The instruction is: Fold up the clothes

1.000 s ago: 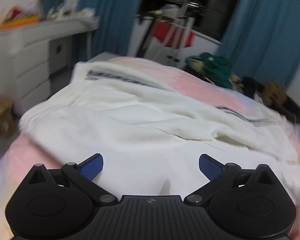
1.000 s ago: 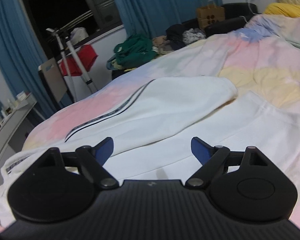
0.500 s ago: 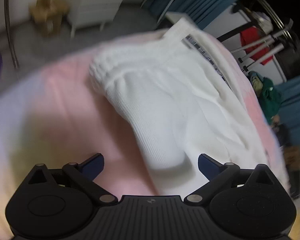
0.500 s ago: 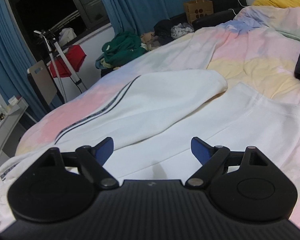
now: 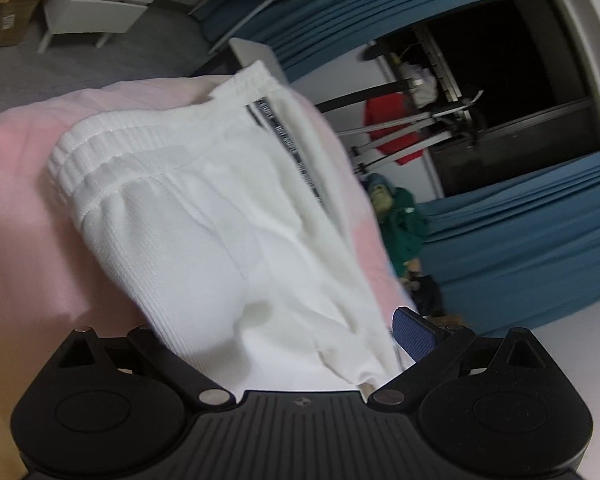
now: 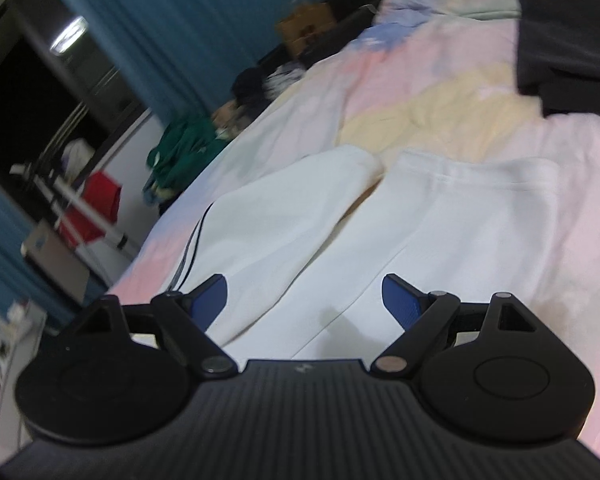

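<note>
1. Two grippers face white trousers (image 5: pixel 228 216) lying on the bed (image 6: pixel 452 92).
2. We see the left gripper (image 5: pixel 300 344) spread wide, waistband fabric between its fingers, ungripped.
3. We see the right gripper (image 6: pixel 304 300) spread wide above the trouser legs (image 6: pixel 440 216), empty.

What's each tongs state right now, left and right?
Left tongs: open, white trousers between the fingers, not clamped.
Right tongs: open, holding nothing.

The left gripper (image 5: pixel 296 336) is rolled to one side, its jaws spread wide, only the right blue pad showing. The right gripper (image 6: pixel 304 300) is tilted too, jaws wide apart, both blue pads (image 6: pixel 398 300) bare.
</note>
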{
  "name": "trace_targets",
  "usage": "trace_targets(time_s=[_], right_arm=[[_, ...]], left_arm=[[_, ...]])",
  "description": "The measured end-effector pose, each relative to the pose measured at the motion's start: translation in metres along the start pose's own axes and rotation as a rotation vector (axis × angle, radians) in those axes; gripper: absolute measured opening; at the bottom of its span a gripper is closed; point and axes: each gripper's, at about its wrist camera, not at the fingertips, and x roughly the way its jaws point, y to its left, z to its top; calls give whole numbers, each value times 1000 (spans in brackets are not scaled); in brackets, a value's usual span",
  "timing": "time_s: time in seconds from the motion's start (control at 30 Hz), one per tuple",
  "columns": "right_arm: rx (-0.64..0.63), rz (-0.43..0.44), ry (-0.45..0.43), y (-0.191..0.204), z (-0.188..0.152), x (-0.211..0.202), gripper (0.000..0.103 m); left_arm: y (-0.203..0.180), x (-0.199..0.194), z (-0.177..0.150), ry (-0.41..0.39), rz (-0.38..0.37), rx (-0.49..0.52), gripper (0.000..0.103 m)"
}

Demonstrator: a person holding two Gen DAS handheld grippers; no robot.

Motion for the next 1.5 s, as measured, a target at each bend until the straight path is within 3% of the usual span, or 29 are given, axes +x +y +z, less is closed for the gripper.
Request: trace_targets(time_s=[0.13, 0.23, 0.33, 0.43, 0.53, 0.63, 0.83, 0.87, 0.97, 1.1, 1.17, 1.23, 1.3, 1.37, 1.5], right_arm=[[52, -113, -109, -15, 9, -6, 86], [97, -254, -254, -31, 17, -18, 86], [180, -350, -334, -57, 26, -21, 86], [242, -420, -296, -88, 31, -12, 86], [366, -451, -197, -122, 25, 0, 86], [460, -345, -106, -138, 17, 16, 88], [364, -60, 83, -107, 4, 60, 88], [347, -24, 98, -101, 3, 65, 88], [338, 66, 20, -92, 7, 58, 80], [343, 67, -21, -95, 9, 57, 67], [360, -2, 2, -105, 8, 65, 54], [439, -46, 16, -122, 5, 71, 23], [519, -48, 15, -135, 1, 73, 20], [527, -59, 8, -134, 0, 72, 18], [449, -69, -46, -112, 4, 57, 16]], left_arm=[[-1, 9, -8, 32, 73, 23, 98], [-2, 15, -16, 119, 82, 42, 97], [-9, 12, -22, 114, 103, 82, 97], [-8, 15, -25, 132, 136, 83, 97], [0, 26, -22, 162, 164, 35, 92], [4, 32, -19, 156, 169, 18, 90], [7, 42, -15, 149, 125, 1, 79], [6, 42, -15, 142, 120, 2, 75], [4, 40, -16, 117, 104, 6, 73], [2, 41, -17, 87, 126, 15, 69], [8, 41, -16, 84, 146, -10, 62], [11, 47, -16, 89, 182, -23, 54], [16, 52, -18, 104, 217, -38, 41], [17, 55, -17, 105, 227, -44, 21], [13, 48, -12, 49, 215, -40, 13]])
